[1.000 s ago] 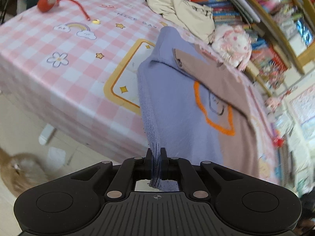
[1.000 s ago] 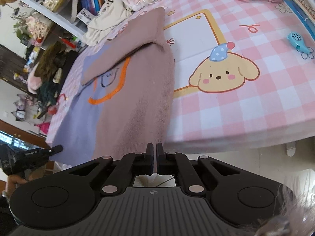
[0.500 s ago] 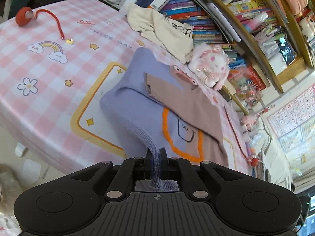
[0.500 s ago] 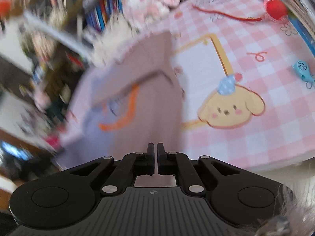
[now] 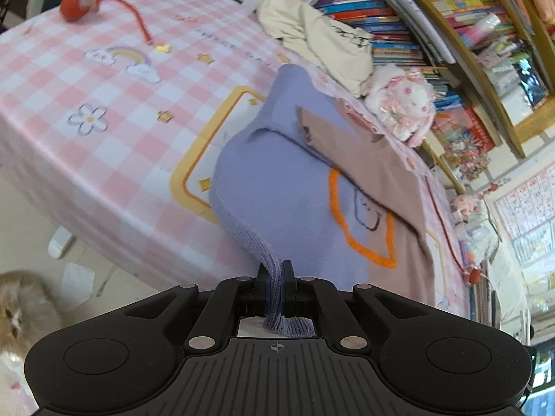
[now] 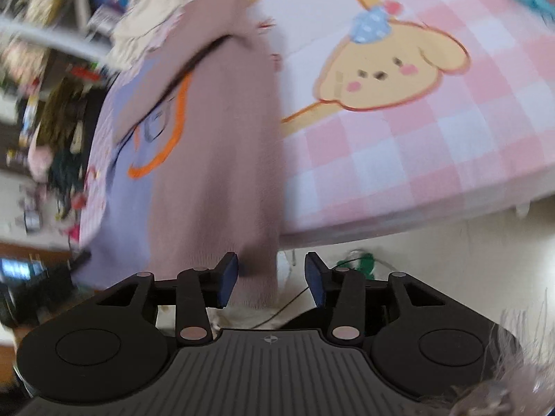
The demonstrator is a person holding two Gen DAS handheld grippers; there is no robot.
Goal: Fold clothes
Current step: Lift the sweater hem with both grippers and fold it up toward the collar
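- Left view: left tool [image 5: 275,279] clamped on the sweater [image 5: 277,187] hem; bookshelf [image 5: 461,10] beyond the desk [image 5: 104,111].
- Right view: right tool [image 6: 271,277] apart, just opened, hem loose between its pads; puppy print [image 6: 392,66].

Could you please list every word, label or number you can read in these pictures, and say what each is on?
Nothing reads clearly.
Tablecloth: a line of pale lettering, too blurred to read.
Cream garment: black print, too small to read.
Book spines: titles too small to read.
Wall chart: rows of print, too small to read.
Right wrist view: motion-blurred, no text visible.
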